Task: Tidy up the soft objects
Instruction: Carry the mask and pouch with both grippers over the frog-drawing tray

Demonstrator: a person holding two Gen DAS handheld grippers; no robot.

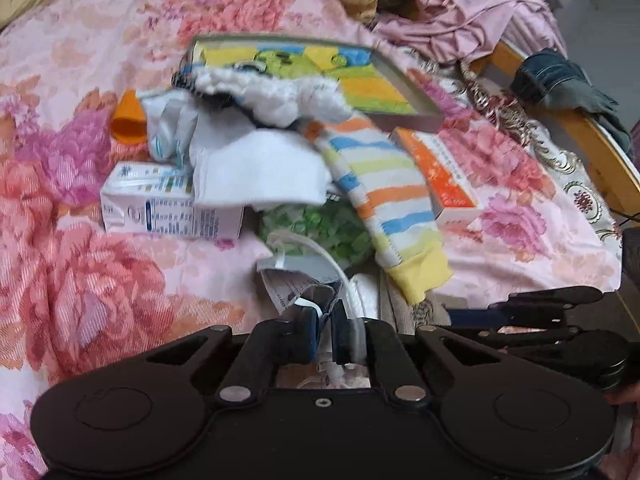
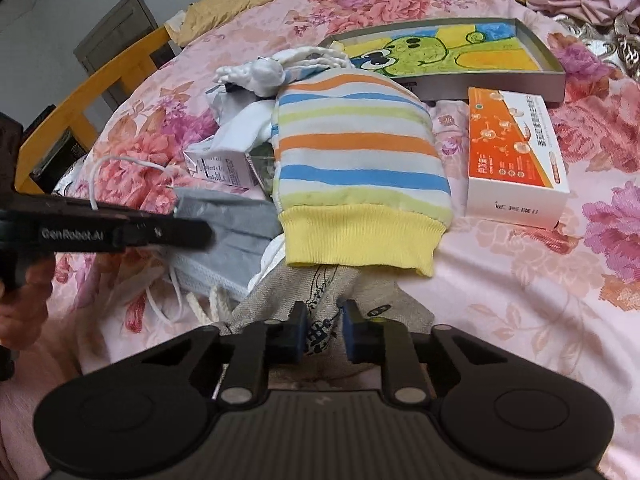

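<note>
My left gripper is shut on the edge of a grey face mask, whose white ear loop curls beside the pads. The right wrist view shows that gripper from the side, on the grey mask. My right gripper is shut on a beige printed drawstring bag, its cloth bunched between the blue pads. A striped sock with a yellow cuff lies over the bag's far end. White fluffy cloths are heaped behind it on the flowered bedspread.
A grey-rimmed tray with a frog picture stands at the back. An orange and white box lies right of the sock, and a white carton left. Pink cloth and jeans lie by the wooden bed rail.
</note>
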